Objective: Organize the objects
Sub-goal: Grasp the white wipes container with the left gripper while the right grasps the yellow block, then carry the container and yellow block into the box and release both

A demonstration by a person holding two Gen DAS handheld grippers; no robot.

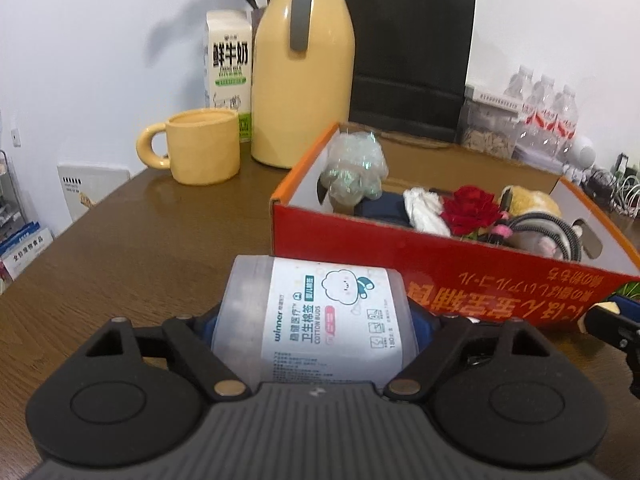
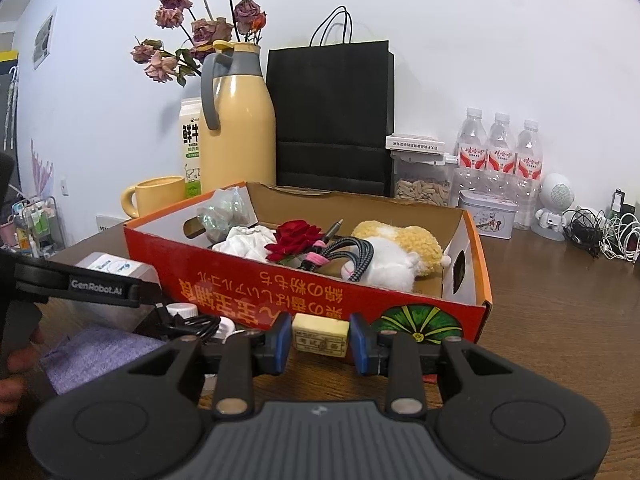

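Note:
My left gripper (image 1: 316, 320) is shut on a clear cotton-bud tub (image 1: 320, 316) with a white label, held just left of and in front of the red cardboard box (image 1: 400, 256). The tub also shows in the right wrist view (image 2: 114, 268). My right gripper (image 2: 319, 338) is shut on a small yellow eraser (image 2: 319, 336), held close in front of the red box (image 2: 280, 292). The box holds a red rose (image 2: 294, 238), a plush toy (image 2: 396, 252), a braided cable (image 2: 356, 254), white cloth (image 2: 244, 242) and a bubble-wrap bundle (image 2: 222, 212).
A yellow mug (image 1: 200, 146), milk carton (image 1: 228, 68), yellow flask (image 1: 304, 72) and black paper bag (image 1: 408, 56) stand behind the box. Water bottles (image 2: 500, 152), a tin (image 2: 486, 218), a seed jar (image 2: 420, 184) and cables (image 2: 600, 232) are back right. A purple cloth (image 2: 96, 354) lies left.

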